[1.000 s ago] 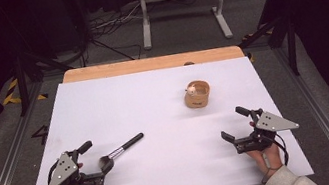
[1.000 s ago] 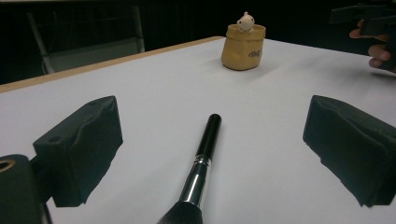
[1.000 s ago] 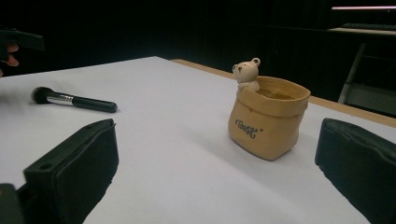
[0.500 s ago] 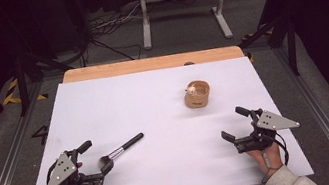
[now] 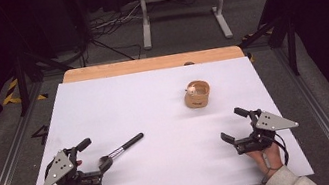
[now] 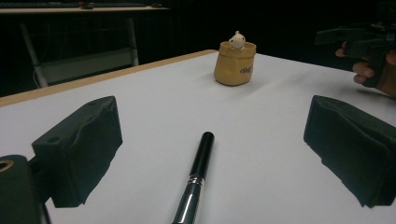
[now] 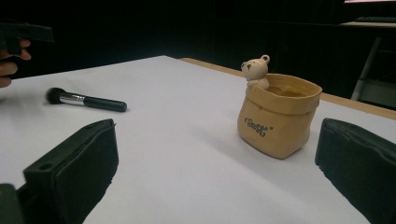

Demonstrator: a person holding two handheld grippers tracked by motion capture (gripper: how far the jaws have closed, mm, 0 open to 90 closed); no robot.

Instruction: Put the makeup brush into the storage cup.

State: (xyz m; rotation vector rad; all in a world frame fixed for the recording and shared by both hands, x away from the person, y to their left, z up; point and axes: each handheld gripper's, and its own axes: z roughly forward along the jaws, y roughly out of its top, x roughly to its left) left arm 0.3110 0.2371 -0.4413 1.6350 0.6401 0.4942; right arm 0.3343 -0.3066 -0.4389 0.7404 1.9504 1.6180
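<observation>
High view: left hand-held gripper (image 5: 92,154) near-left on worktop (image 5: 153,99), jaws apart around brush (image 5: 120,148) tip; right hand-held gripper (image 5: 233,124) near-right, released, empty.
Left gripper view: brush handle between jaws.
Right gripper view: bear figure on pot (image 7: 278,114) rim.

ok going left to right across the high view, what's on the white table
Left gripper with its grey three-cornered plate → black-handled makeup brush → tan sack-shaped ceramic pot with a small bear figure → right gripper.
</observation>
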